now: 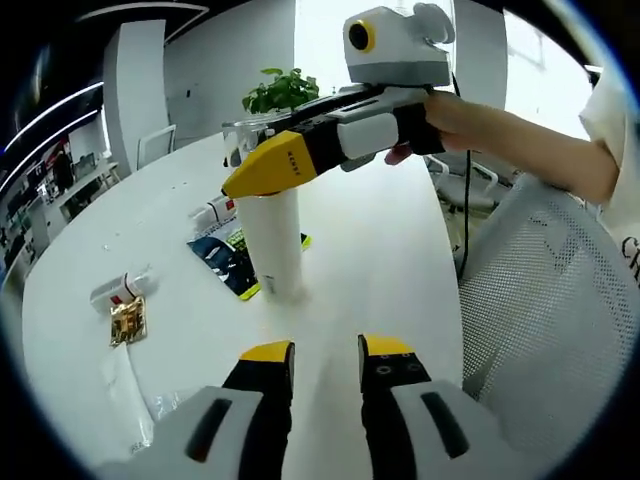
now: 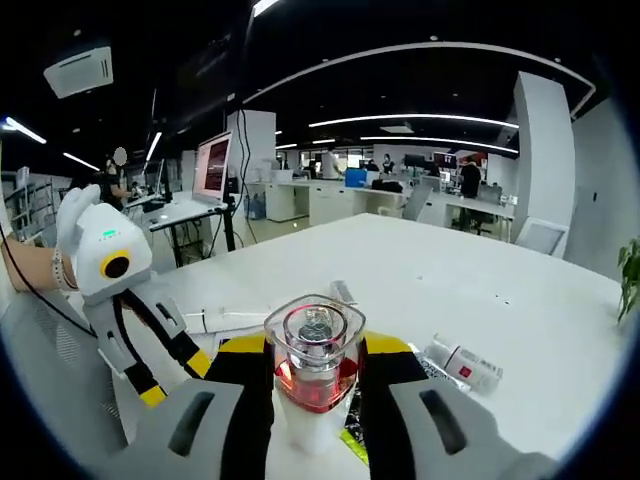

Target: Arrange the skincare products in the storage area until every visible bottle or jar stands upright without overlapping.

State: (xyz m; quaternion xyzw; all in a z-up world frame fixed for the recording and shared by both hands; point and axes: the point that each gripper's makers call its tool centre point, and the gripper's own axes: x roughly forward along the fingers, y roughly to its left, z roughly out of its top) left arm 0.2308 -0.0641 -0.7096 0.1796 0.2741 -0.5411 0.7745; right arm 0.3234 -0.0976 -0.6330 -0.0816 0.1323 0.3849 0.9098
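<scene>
- We see a tall white bottle standing upright on the white table; from the right gripper view its top is a clear faceted cap with red liquid showing beneath.
- The right gripper grips that bottle at its top: yellow-tipped jaws closed on the cap on either side. A person's hand holds the gripper's rear.
- The bottle's base sits on a dark blue packet with a yellow-green edge, lying flat.
- The left gripper hovers over bare table, near the bottle but apart from it; jaws parted, nothing between them.
- A small clear bottle with a red-and-white label lies on its side, well left of the upright one; a gold sachet lies just beside it.
- Another small tube lies flat behind the packet.
- A clear wrapper lies near the table edge.
- A potted plant stands at the far side.
</scene>
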